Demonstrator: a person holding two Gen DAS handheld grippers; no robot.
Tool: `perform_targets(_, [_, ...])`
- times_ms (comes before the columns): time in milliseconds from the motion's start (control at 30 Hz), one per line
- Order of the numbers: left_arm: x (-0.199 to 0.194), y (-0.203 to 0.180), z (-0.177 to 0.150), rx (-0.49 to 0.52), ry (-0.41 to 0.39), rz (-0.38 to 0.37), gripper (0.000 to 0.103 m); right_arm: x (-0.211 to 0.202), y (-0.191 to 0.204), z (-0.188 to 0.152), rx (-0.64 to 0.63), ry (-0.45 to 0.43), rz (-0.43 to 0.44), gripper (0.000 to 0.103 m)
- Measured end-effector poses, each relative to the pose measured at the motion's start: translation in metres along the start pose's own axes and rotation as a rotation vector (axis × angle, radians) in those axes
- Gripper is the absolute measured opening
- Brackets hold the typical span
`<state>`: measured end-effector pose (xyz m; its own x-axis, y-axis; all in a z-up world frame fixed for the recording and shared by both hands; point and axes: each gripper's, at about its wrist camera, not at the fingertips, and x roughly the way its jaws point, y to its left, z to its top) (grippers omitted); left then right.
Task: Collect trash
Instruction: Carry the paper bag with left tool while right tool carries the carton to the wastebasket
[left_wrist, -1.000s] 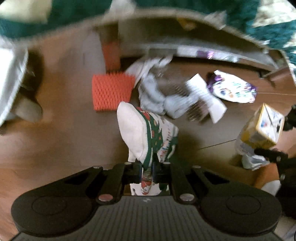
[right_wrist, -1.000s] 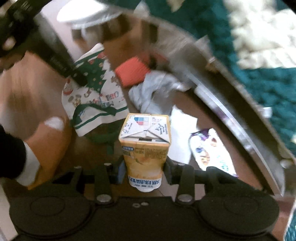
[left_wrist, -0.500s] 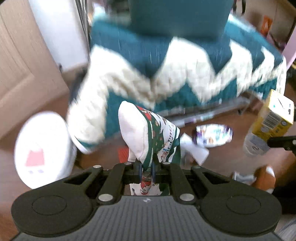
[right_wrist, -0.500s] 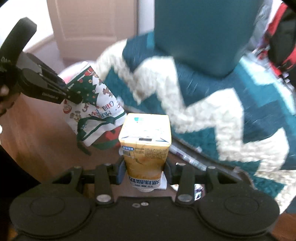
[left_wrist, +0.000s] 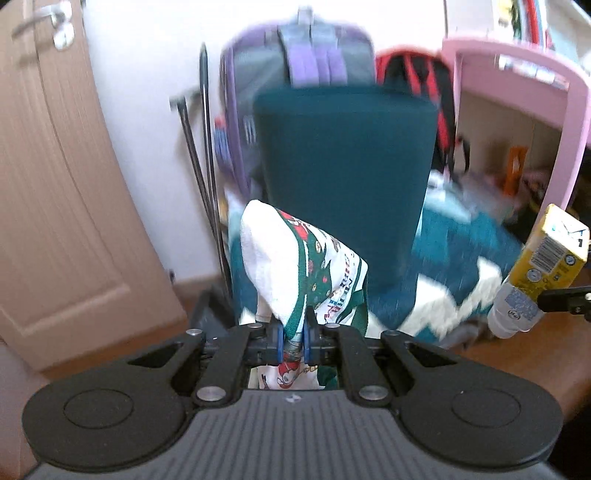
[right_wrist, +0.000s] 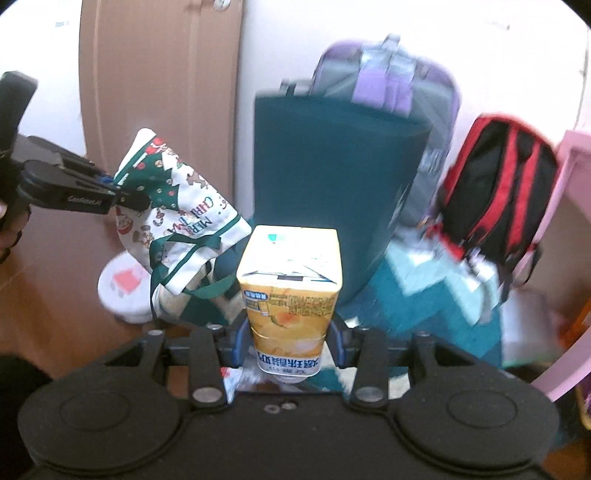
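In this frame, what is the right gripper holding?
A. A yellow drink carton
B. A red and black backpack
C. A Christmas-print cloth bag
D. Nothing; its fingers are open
A: the right gripper is clamped on the yellow drink carton, while the left gripper pinches the Christmas-print bag.

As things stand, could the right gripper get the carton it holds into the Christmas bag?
Probably not yet. The right gripper is shut on the carton, while the left gripper pinches the Christmas bag by its fabric, and no open mouth shows.

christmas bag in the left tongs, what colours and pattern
White cloth bag with green trim and red-green Christmas prints; clearest in the right wrist view.
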<state>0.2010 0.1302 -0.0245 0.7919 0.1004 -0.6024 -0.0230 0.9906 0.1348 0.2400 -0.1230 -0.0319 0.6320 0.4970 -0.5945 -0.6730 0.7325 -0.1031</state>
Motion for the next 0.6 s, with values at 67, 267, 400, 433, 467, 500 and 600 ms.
perform_targets(67, [-0.019, -0.003, 0.021, 0.004, -0.05, 0.008, 0.009, -0.015, -0.005, 0.017, -0.006, -0.044, -0.019, 0.041])
perform_targets(267, [-0.065, -0.009, 0.085, 0.0, -0.189, 0.029, 0.009, -0.049, -0.019, 0.071, -0.033, -0.178, -0.076, 0.041])
perform_targets(400, [-0.089, -0.009, 0.13, -0.019, -0.258, 0.033, 0.009, -0.062, -0.03, 0.108, -0.035, -0.248, -0.1, 0.041])
perform_targets(433, [-0.094, -0.009, 0.141, -0.02, -0.275, 0.036, 0.009, -0.066, -0.029, 0.117, -0.039, -0.264, -0.108, 0.041])
perform_targets(467, [-0.098, -0.01, 0.151, -0.02, -0.294, 0.041, 0.009, -0.067, -0.031, 0.124, -0.041, -0.276, -0.113, 0.041])
perform_targets(500, [-0.102, -0.011, 0.161, -0.017, -0.313, 0.049, 0.009, -0.068, -0.034, 0.134, -0.041, -0.29, -0.117, 0.041])
perform_targets(600, [-0.107, -0.012, 0.192, -0.021, -0.354, 0.061, 0.009, -0.066, -0.039, 0.154, -0.03, -0.318, -0.122, 0.041])
